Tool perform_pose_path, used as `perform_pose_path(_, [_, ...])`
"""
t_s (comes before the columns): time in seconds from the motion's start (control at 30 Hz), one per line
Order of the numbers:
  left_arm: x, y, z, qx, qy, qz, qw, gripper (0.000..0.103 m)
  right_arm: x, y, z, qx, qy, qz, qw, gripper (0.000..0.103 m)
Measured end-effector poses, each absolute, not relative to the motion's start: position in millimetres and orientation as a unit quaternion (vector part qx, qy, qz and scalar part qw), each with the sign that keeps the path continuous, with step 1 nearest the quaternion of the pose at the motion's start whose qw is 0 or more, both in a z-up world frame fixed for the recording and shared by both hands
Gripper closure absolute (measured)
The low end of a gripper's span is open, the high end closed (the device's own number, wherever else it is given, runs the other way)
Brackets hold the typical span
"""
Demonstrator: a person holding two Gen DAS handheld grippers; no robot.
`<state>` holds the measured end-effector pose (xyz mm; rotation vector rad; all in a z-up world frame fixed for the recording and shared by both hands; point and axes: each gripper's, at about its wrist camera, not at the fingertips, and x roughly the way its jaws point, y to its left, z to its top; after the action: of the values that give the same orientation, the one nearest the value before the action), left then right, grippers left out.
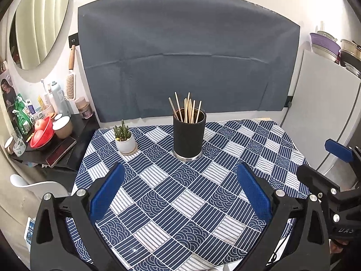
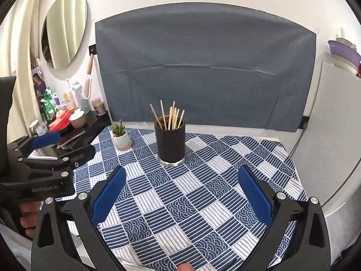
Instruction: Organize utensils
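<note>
A black cylindrical holder [image 1: 189, 135] [image 2: 170, 143] stands on a metal base at the far middle of the table, with several wooden chopsticks [image 1: 186, 108] [image 2: 170, 115] upright in it. My left gripper [image 1: 180, 175] hovers open over the near part of the patterned cloth, nothing between its blue pads. My right gripper [image 2: 181, 176] is open as well, also empty, at about the same distance from the holder. Each view catches the other gripper at its edge: the right gripper [image 1: 320, 160] at the right, the left gripper [image 2: 70, 143] at the left.
A small potted succulent [image 1: 124, 139] [image 2: 120, 136] sits on a coaster left of the holder. The table wears a blue-and-white patterned cloth [image 1: 191, 203] [image 2: 191, 203]. A cluttered black side shelf [image 1: 58, 149] with a red basket lies left; a white cabinet [image 1: 325, 113] stands right.
</note>
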<state>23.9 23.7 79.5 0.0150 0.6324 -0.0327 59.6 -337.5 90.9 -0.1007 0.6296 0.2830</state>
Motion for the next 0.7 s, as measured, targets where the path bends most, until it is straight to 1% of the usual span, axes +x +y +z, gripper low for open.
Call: perform_pose_path(0.7, [12.1, 22.3, 92.1, 0.010, 0.308, -0.010, 0.951, 0.006, 49.8, -340.8, 100.7, -0.063, 0.302, 0.128, 0.943, 0.008])
